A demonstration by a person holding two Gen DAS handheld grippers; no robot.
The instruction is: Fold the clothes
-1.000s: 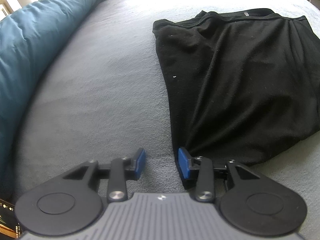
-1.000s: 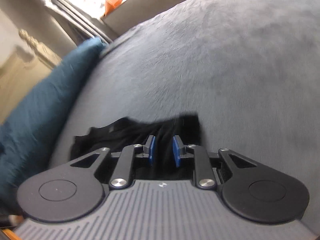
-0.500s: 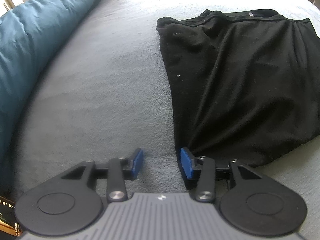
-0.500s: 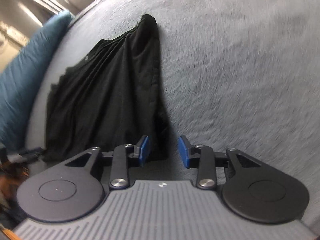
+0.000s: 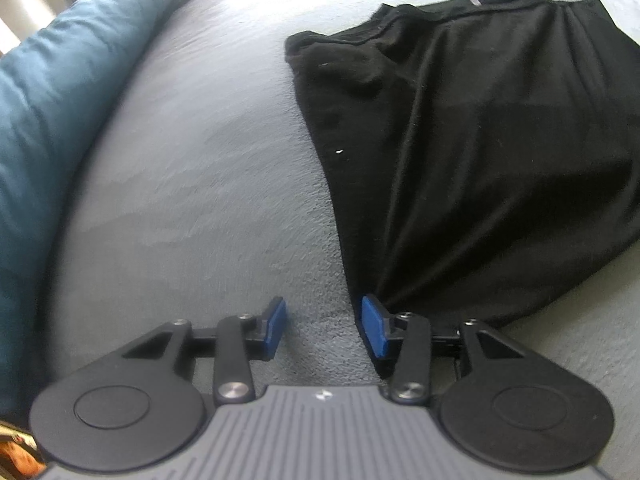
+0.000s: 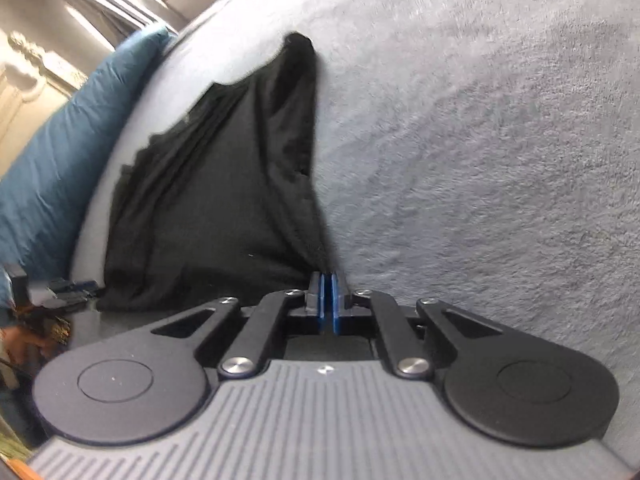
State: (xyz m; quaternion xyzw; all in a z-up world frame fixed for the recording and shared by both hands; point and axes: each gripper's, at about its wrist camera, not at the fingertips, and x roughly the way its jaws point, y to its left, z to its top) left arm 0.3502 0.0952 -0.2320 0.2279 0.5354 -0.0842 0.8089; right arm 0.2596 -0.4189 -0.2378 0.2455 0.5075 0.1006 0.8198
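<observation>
Right wrist view: your right hand-held gripper (image 6: 329, 286) is pinched shut on the black garment's (image 6: 208, 200) corner; left hand-held gripper (image 5: 323, 330) gapes, empty (garment edge beside one pad), over the grey bed (image 5: 200, 184).

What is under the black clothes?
The black clothes lie on a grey fuzzy blanket, which shows all around them. Whether anything else hides underneath cannot be seen, because the cloth covers that spot.
</observation>
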